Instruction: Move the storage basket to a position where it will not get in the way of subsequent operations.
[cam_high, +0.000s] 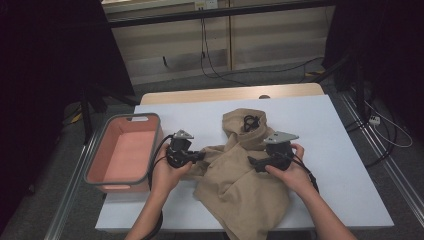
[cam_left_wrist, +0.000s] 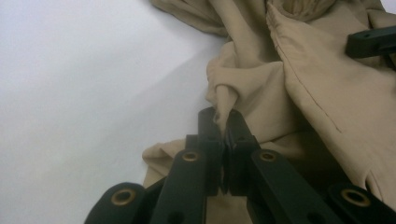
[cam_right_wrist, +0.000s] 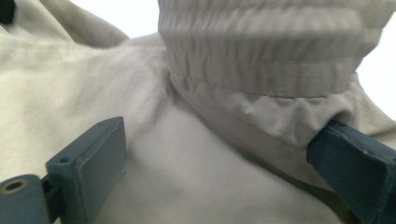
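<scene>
The tan trousers (cam_high: 240, 175) lie crumpled mid-table on the white sheet (cam_high: 340, 150), beside the pink basket (cam_high: 122, 152). The left gripper (cam_left_wrist: 225, 122) is clamped on a pinched fold at the garment's edge, probably to anchor it for spreading. The right gripper (cam_right_wrist: 215, 154) stands wide apart over the cloth below the elastic waistband (cam_right_wrist: 261, 56) (gripping nothing). The lower trouser end runs off the table's near edge, hidden.

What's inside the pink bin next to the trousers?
The bin shows a bare pink floor with nothing in it. Its near wall hides a strip of the floor just behind it. The trousers lie on the table, outside the bin.
</scene>
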